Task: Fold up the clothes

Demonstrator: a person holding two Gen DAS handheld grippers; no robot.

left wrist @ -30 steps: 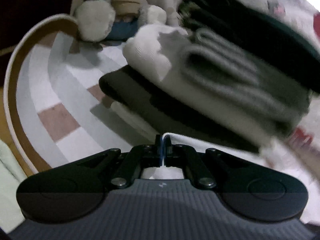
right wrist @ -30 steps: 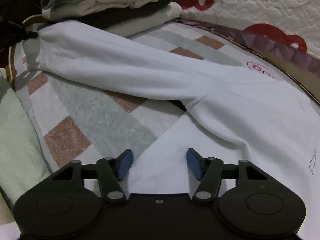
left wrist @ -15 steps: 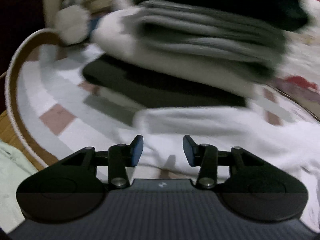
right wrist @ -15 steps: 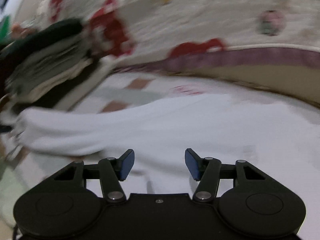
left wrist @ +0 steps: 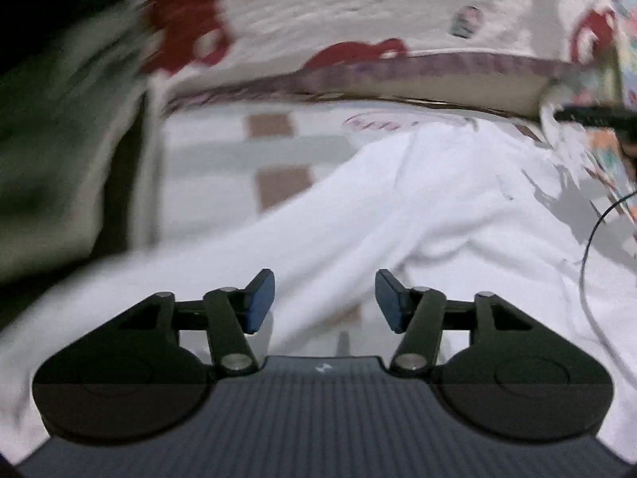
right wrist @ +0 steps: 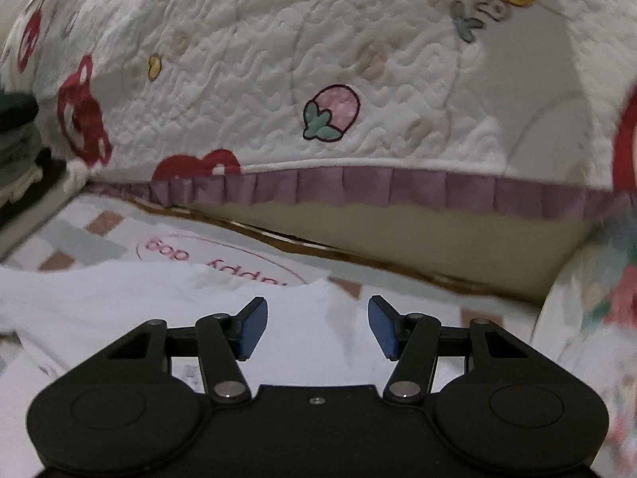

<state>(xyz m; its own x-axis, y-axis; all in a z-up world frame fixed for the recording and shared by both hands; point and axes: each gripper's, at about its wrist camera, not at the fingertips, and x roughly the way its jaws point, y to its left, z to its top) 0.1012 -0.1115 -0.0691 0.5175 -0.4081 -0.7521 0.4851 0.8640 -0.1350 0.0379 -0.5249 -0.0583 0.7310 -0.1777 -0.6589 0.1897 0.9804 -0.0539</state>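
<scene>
Risk one was a single-layer pinch: both hand-held grippers hovered close over soft white fabric, and a shallow bite would probably have lifted only the top ply, dragging the rest and skewing any fold line. Left hand-held gripper (left wrist: 324, 298) had its jaws spread wide with nothing between the pads, over the long sleeve. Right hand-held gripper (right wrist: 316, 326) was likewise spread and empty, just above the garment's far edge.

Risk two was snagging. A thin dark cable (left wrist: 589, 247) trailed over the right side of the cloth in the left wrist view; a fold pulled across there could have caught it. Stack of folded clothes (right wrist: 20, 151) sat near the sleeve end, so a wide sweep might have knocked it. Left view was motion-blurred, so alignment judged from it would have been unreliable.

White long-sleeved garment (left wrist: 438, 207) lay spread on the checked mat (left wrist: 278, 151), body toward the right, one sleeve (left wrist: 239, 247) running out diagonally to the left toward the stack. Surface looked mostly flat, with a crease where sleeve met body and some wrinkling at the right. Far edge (right wrist: 223, 279) partly covered the pink printed circle (right wrist: 167, 247) on the mat. Quilted cover (right wrist: 318, 79) with red and strawberry prints hung just behind. Sleeve was not folded in; whether the body carried a fold already could not be told.
</scene>
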